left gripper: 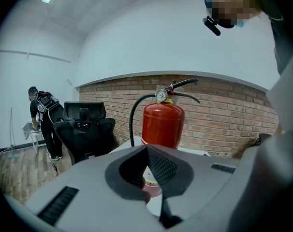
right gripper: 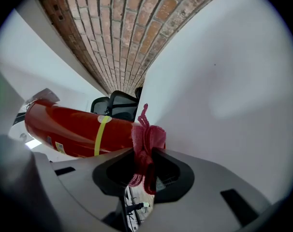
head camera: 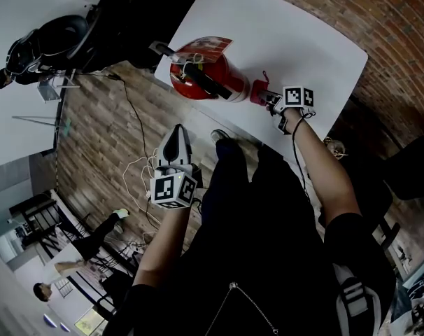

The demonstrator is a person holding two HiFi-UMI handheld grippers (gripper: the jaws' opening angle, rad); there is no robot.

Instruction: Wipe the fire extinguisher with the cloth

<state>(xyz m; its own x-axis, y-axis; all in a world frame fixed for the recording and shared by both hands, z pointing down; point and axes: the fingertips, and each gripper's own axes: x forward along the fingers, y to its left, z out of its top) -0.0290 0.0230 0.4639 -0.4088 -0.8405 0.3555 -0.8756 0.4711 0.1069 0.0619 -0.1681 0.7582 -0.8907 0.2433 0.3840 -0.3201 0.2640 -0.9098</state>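
While tight on cloth (right gripper: pixel 147 137), R gripper (right gripper: pixel 145 154) by extinguisher (head camera: pixel 210 77); L gripper (left gripper: pixel 147 153) closed, empty.

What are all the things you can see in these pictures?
fire extinguisher: one, red, standing on the table
cloth: one, pink, beside the fire extinguisher
table: one, white, by the brick wall
office chair: one, black, beside the table
cables: several, pale, on the wood floor
bystander: one, dark clothes, beside the office chair
left gripper: grey, jaws together, empty
right gripper: grey, shut on the cloth
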